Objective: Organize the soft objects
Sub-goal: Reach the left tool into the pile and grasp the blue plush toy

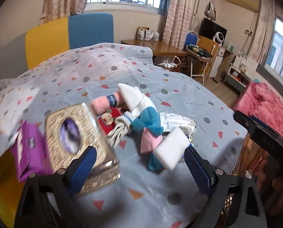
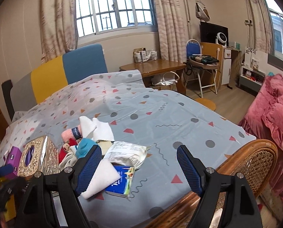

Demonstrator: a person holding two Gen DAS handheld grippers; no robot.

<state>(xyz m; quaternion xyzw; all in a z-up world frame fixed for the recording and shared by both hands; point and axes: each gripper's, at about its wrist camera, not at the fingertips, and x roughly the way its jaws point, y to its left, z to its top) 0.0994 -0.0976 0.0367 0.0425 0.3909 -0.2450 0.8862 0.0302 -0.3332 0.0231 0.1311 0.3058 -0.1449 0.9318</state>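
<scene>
Across the grey tabletop [image 2: 160, 117] with its cloth of coloured triangles and dots, a heap of soft things is lying left of centre: one rolled pink sock [image 1: 103, 103], one folded white cloth [image 1: 133, 97], one teal-and-pink sock [image 1: 149, 125], one red sock with a cartoon face [image 1: 108, 120] and one crinkled white plastic packet [image 2: 126, 152]. A white foam sponge block [image 1: 170, 150] is sitting at the near edge of the heap.

To the left, one gold glittery tissue box [image 1: 74, 133] is standing just beside one purple tissue pack [image 1: 29, 148].

The left gripper [image 1: 139, 168] is hovering with its jaws spread wide and nothing between them; its left finger is overlapping the gold box in view, its right finger lying just beside the sponge. The right gripper [image 2: 139, 167] is also gaping wide and carrying nothing, its left finger covering part of the sponge.

Only the right wrist view is showing a small blue-and-white tissue packet [image 2: 122, 182] touching the sponge, and a woven rattan chair back [image 2: 251, 163] at the near right edge.
</scene>
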